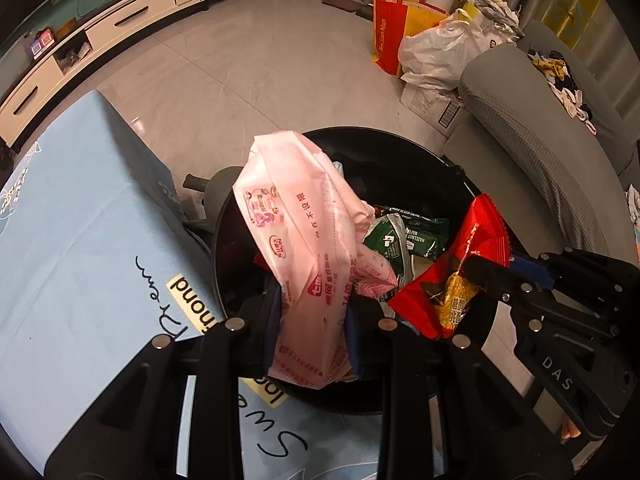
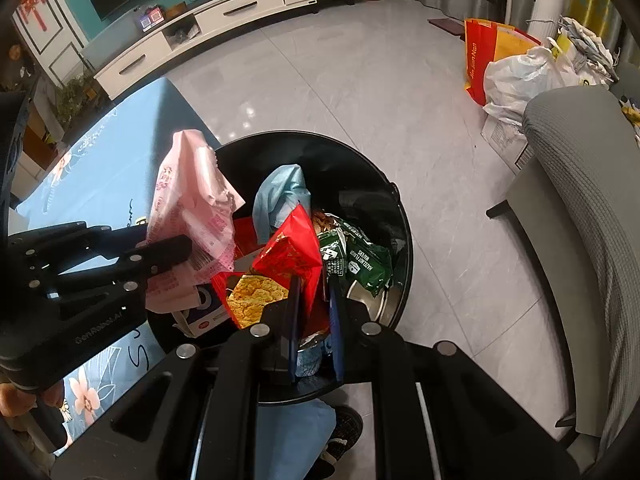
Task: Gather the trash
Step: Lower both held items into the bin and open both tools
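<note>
Over the bin: you hold both wrappers above the black bin (image 1: 400,148)
Pink wrapper (image 1: 304,240): pinched in your left gripper (image 1: 314,320) jaws
Red wrapper (image 2: 290,258): clamped in your right gripper (image 2: 314,320) jaws

Black round bin (image 2: 240,152), open-topped, holding green wrapper (image 2: 360,260) and blue cloth (image 2: 280,196); crumpled pink wrapper (image 1: 296,240) over its left rim, red packet (image 2: 292,256) over the middle.
</note>
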Tool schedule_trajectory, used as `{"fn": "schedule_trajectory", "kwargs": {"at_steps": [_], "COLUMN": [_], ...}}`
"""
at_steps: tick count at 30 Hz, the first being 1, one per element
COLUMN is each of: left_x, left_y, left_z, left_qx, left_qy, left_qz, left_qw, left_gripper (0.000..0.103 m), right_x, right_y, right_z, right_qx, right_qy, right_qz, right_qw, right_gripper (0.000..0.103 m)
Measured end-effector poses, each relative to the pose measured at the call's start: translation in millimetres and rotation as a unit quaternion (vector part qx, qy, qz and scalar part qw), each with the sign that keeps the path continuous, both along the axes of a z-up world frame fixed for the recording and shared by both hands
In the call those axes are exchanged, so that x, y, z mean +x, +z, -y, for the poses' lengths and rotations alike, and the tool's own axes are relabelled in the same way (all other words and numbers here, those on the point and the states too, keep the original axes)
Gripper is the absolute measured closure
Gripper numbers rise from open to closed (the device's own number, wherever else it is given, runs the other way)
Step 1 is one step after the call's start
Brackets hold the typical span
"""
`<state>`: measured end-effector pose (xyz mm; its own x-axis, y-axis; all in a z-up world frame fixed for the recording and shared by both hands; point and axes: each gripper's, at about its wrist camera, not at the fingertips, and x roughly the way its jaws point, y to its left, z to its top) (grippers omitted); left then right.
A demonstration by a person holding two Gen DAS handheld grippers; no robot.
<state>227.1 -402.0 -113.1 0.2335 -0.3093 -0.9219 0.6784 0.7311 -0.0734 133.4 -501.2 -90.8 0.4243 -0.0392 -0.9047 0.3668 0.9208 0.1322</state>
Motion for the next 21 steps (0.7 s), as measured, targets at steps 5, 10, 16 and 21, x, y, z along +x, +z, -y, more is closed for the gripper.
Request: {"fn": "schedule_trajectory", "kwargs": {"at_steps": [5, 10, 16, 21], "left_x": [1, 2, 3, 2], "left_y": [-7, -12, -15, -17], "left_z": [1, 4, 5, 7], "left_qx": [0.003, 0.006, 0.008, 0.009], "left_qy": [0.001, -0.001, -0.003, -0.003], "left_qz": [-0.004, -0.006, -0.007, -0.008], "left_qw": [1.0000, 1.0000, 0.9999, 0.9999], "left_gripper": [0.074, 0.074, 0.073, 0.073], "right_x": [2, 3, 5, 6], "right_y": [-1, -3, -5, -8], "right_z": [0, -1, -2, 0], "right_qx": [-0.002, -0.002, -0.001, -0.001], "right_qy": [0.001, 0.002, 0.004, 0.004], "right_qz": [-0.001, -0.002, -0.003, -0.005], "right_qw": [1.000, 1.000, 1.000, 1.000], "right_gripper": [0.089, 0.089, 0.089, 0.089]}}
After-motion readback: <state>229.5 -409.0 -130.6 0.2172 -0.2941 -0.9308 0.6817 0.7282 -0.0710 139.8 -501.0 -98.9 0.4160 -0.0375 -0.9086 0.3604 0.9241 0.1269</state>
